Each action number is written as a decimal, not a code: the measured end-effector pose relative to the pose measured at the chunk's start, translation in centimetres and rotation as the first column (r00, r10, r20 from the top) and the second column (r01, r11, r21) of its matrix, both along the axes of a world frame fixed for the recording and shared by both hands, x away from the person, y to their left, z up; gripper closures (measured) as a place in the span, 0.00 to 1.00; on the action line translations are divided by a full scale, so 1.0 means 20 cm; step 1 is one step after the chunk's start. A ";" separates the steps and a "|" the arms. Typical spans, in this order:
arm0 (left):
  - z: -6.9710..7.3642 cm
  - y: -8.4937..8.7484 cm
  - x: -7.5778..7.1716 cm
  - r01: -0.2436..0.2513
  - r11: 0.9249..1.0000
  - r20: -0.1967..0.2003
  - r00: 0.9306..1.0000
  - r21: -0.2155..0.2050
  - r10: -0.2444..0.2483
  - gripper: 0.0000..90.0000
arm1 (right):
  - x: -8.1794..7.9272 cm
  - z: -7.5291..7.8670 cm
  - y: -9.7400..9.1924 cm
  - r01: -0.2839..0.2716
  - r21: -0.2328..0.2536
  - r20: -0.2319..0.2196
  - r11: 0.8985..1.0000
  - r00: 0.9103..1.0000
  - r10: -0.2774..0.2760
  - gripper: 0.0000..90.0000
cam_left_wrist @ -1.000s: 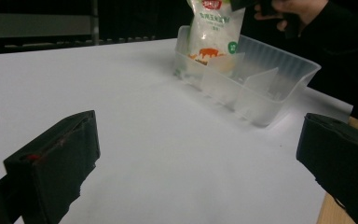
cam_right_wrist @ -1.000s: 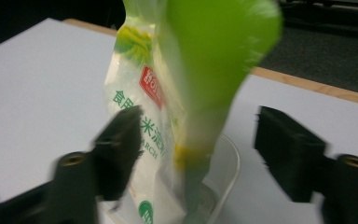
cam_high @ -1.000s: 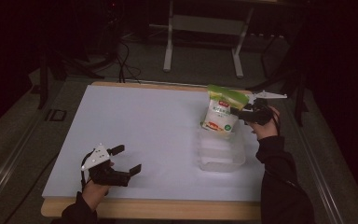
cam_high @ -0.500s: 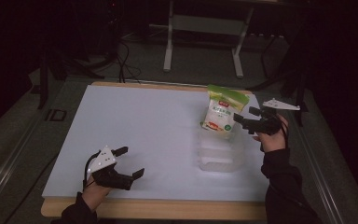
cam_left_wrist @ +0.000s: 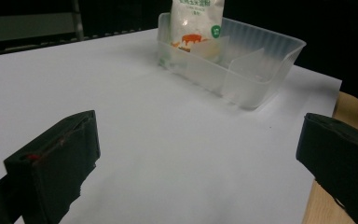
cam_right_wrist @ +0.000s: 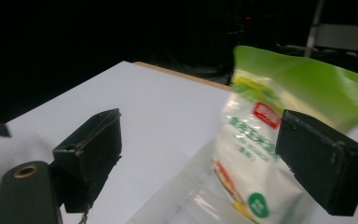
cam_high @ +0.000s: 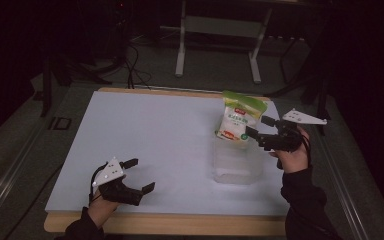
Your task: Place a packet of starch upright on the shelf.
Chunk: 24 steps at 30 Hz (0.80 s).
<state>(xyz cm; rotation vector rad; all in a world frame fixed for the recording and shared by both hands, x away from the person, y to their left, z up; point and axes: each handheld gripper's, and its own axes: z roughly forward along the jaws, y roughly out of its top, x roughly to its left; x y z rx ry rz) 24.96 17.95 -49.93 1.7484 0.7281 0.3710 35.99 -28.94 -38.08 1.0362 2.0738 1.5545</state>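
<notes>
A white pouch with a green top (cam_high: pixel 239 118) stands upright in the far end of a clear plastic bin (cam_high: pixel 236 169) on the right half of the white table (cam_high: pixel 155 130). My right gripper (cam_high: pixel 257 125) hovers open just right of the pouch, apart from it. In the right gripper view the pouch (cam_right_wrist: pixel 256 140) stands beyond the spread jaws of the right gripper (cam_right_wrist: pixel 205 158). My left gripper (cam_high: pixel 142 174) rests open near the table's front left. In the left gripper view, that gripper (cam_left_wrist: pixel 196 168) holds nothing and faces the bin (cam_left_wrist: pixel 256 70) and pouch (cam_left_wrist: pixel 196 21).
The table's wooden front edge (cam_high: pixel 170 224) runs just below my left hand. Metal stand legs (cam_high: pixel 181 50) and cables lie on the dark floor beyond the far edge. A divider splits the bin (cam_left_wrist: pixel 242 58) into compartments.
My right gripper has let go of the pouch's top and drawn back to the right. The pouch stays standing in the bin. My left gripper shifted slightly toward the front edge.
</notes>
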 end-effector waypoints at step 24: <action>0.00 -0.01 -0.01 0.035 0.999 0.001 0.999 -0.004 -0.035 0.00 | -0.32 -0.12 0.20 -0.201 0.003 -0.003 0.980 0.980 0.201 0.14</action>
